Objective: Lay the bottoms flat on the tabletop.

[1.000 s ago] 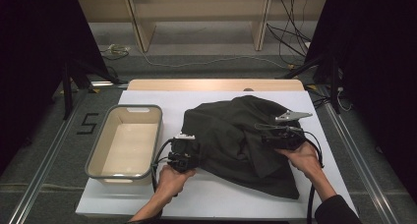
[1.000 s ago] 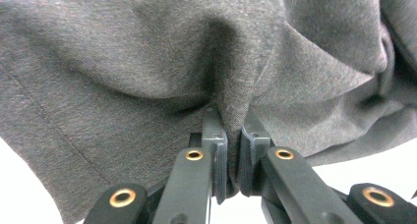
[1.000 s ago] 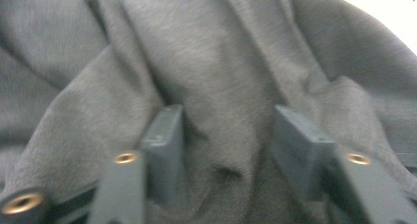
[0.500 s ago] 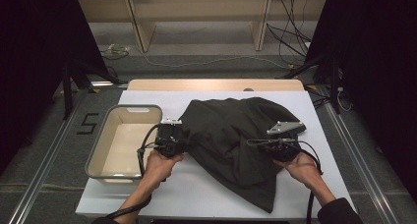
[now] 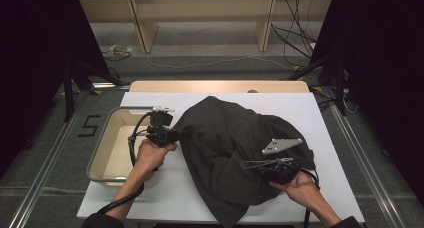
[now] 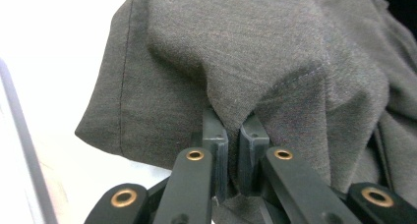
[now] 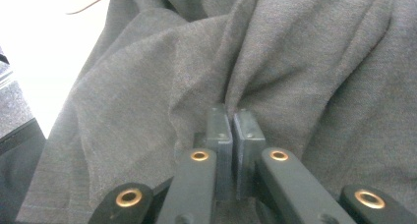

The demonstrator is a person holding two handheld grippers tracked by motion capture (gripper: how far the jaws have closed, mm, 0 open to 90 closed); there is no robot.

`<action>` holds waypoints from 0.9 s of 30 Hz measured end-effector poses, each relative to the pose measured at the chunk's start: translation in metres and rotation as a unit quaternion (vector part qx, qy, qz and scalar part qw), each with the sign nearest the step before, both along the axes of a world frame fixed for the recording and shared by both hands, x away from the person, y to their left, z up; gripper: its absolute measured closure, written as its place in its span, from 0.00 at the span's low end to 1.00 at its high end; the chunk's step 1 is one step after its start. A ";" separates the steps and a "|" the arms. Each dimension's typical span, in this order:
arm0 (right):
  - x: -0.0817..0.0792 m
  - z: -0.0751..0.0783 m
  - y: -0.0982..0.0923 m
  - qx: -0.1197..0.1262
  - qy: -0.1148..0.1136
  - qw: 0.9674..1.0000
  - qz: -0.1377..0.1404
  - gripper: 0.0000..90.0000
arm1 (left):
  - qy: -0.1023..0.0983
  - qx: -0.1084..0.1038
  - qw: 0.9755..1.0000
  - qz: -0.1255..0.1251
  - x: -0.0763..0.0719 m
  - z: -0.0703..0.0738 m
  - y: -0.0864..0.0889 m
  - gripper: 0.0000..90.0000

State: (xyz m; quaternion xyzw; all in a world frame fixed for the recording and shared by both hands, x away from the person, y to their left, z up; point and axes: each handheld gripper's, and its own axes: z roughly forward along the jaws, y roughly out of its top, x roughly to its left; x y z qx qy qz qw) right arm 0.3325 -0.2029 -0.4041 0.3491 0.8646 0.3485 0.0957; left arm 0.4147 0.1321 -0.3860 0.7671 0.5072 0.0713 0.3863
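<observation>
Shifted since the earlier frame: right tongs (image 5: 250, 164), jaws just closing, now pinching dark grey woven fabric garment (image 5: 235, 143), heaped mid-table (image 5: 330, 118). Left tongs (image 5: 176, 136) pinch its far-left edge beside beige plastic bin (image 5: 102, 155). Judged step: spreading; next, pull corners apart.

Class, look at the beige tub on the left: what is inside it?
The tub shows bare beige floor; the left gripper and hand cover its near right corner.

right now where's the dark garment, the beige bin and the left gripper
dark garment (image 5: 225, 138), high view, middle of the bunched cloth
beige bin (image 5: 102, 160), high view, bare wall on its left side
left gripper (image 6: 231, 121), left gripper view, fold pinched between its fingertips
</observation>
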 end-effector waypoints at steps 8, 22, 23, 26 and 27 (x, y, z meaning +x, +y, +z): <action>0.009 0.013 -0.021 0.046 -0.025 0.998 -0.027 0.53 | -0.003 0.002 1.000 0.004 -0.003 -0.004 -0.005 0.84; 0.073 0.007 -0.082 0.059 -0.076 0.981 -0.168 0.38 | -0.002 0.002 1.000 0.004 -0.004 -0.003 -0.006 0.83; 0.078 0.005 -0.084 0.058 -0.074 0.981 -0.170 0.38 | -0.004 0.002 1.000 0.006 -0.004 -0.003 -0.006 0.85; 0.093 -0.003 -0.085 0.048 -0.060 0.981 -0.178 0.37 | -0.005 0.000 1.000 0.006 -0.004 -0.004 -0.006 0.90; 0.098 -0.006 -0.084 0.046 -0.052 0.981 -0.180 0.38 | -0.007 0.000 1.000 0.007 -0.005 -0.004 -0.006 0.91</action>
